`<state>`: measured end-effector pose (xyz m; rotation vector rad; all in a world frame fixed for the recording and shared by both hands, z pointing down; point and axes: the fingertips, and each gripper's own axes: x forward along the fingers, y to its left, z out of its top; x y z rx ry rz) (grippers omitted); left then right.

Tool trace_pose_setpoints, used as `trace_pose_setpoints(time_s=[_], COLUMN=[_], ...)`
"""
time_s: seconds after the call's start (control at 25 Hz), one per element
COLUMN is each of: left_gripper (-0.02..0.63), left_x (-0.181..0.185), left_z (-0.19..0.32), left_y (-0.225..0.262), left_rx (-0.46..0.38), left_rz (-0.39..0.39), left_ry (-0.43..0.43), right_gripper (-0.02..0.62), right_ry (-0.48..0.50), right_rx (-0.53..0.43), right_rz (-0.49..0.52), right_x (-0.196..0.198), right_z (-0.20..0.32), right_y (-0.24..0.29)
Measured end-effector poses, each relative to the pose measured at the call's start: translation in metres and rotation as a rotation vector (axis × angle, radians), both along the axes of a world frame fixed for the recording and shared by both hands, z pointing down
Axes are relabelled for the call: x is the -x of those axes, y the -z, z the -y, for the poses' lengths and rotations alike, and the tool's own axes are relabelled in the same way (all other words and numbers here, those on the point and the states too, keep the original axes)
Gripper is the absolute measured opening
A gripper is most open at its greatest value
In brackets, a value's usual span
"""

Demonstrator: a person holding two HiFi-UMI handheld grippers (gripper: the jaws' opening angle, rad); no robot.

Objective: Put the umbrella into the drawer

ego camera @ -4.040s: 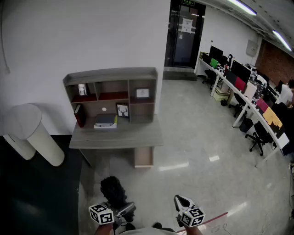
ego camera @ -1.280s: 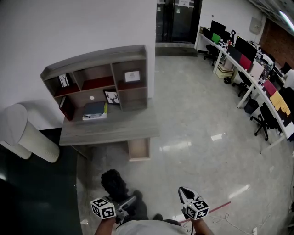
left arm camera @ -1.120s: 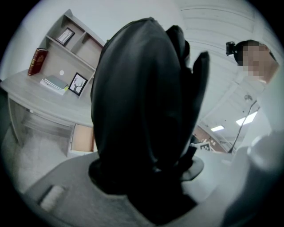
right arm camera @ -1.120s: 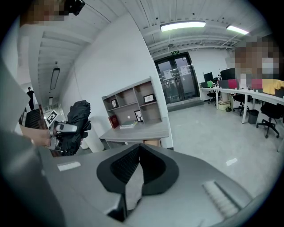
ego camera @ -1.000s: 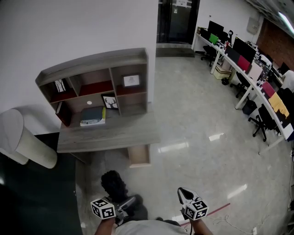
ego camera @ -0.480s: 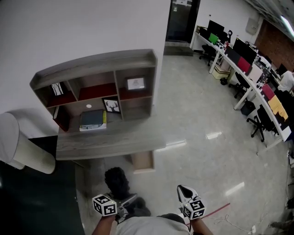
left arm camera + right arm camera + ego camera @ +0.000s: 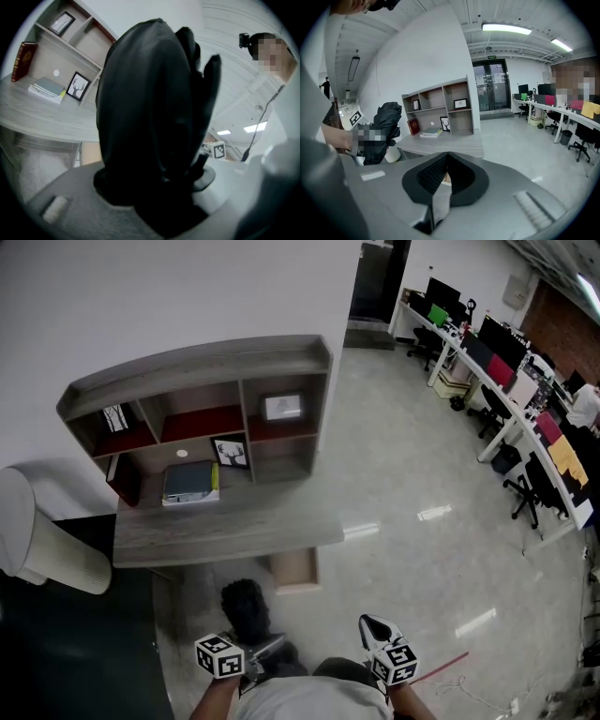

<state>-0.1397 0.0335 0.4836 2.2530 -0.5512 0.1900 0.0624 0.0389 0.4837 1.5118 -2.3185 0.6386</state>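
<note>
Umbrella (image 7: 246, 604): black, folded, one end clamped in the fingers of the left gripper (image 7: 265, 649), just short of the desk (image 7: 225, 529).
Long axis: forward and upward from the fingers, free end toward the desk.
Drawer (image 7: 296, 569): under the desk edge, ahead and slightly right of the umbrella; appears pulled out.
Right gripper (image 7: 368, 625): fingers pressed together, empty.

bright, even, lit from ceiling strips (image 7: 506, 29); glare streaks on glossy floor (image 7: 436, 514); fisheye-bent edges; close black umbrella (image 7: 154, 117) blurred, underexposed.
</note>
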Motion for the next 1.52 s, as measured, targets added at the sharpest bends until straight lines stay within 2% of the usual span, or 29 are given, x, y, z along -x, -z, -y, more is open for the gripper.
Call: trace_pose_setpoints(time_s=[0.16,0.44,0.56,0.84,0.96,1.24,1.52], left_gripper=[0.268,0.270,0.270,0.268,0.268,0.268,0.267], left_x=[-0.003,-0.021,-0.034,-0.066,-0.081,-0.110,-0.119], left_z=[0.002,0.008,0.021,0.047,0.058,0.077,0.105], left_y=[-0.014,-0.043,-0.059,-0.096,-0.107,-0.129,-0.176], left_rx=[0.034,0.117,0.135,0.201,0.217,0.231,0.272], left_rz=[-0.006,-0.008,0.014,0.071,0.097,0.123,0.136], left_ry=[0.014,0.047,0.061,0.107,0.096,0.093,0.147], right_gripper=[0.006,0.006,0.006,0.006,0.006,0.006,0.006], right_ry=[-0.005,-0.030,-0.022,0.025,0.040,0.108,0.218], right_rx=[0.014,0.060,0.074,0.115,0.132,0.185,0.245], right_rz=[0.010,0.012,0.027,0.089,0.105,0.103,0.086], right_x=[-0.004,-0.035,-0.043,-0.057,-0.068,-0.078,-0.068], right_z=[0.004,0.019,0.035,0.074,0.089,0.118,0.153], right_y=[-0.003,-0.021,-0.032,-0.052,-0.062,-0.089,-0.133])
